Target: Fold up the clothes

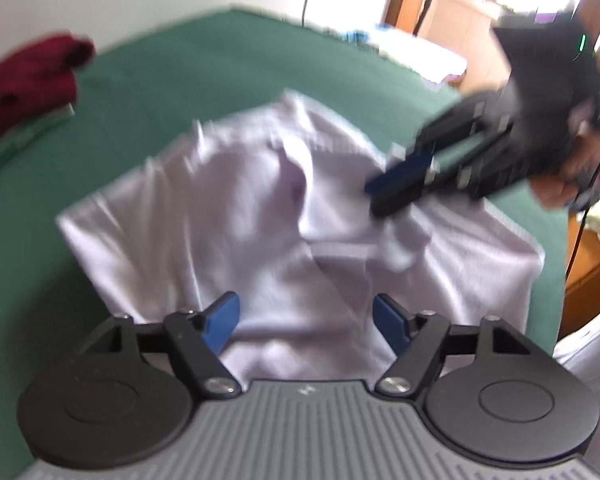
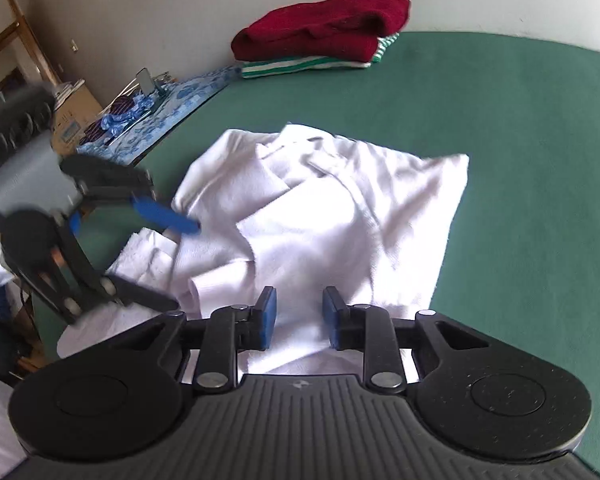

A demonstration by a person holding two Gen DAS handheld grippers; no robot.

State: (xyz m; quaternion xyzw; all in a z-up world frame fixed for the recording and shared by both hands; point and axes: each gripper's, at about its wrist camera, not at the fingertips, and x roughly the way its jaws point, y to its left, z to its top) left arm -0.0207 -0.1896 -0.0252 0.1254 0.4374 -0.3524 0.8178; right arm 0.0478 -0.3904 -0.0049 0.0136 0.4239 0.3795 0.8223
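Note:
A crumpled white shirt [image 1: 228, 208] [image 2: 340, 208] lies on the green table cover [image 1: 180, 80] [image 2: 500, 120], with its collar and folds bunched near the middle. My left gripper [image 1: 306, 320] [image 2: 186, 266] hovers over the shirt's near edge with its blue pads wide apart and nothing between them. My right gripper [image 2: 300, 316] [image 1: 374, 200] points down at the shirt from the other side. A narrow gap shows between its pads, with only cloth beneath, none pinched. A hand [image 1: 560, 184] holds it.
A folded dark red sweater [image 2: 320, 28] [image 1: 24, 80] sits on a green-and-white striped garment [image 2: 308, 65] at the far edge by the wall. A blue patterned cloth [image 2: 180, 92] with small items lies beyond the table's side.

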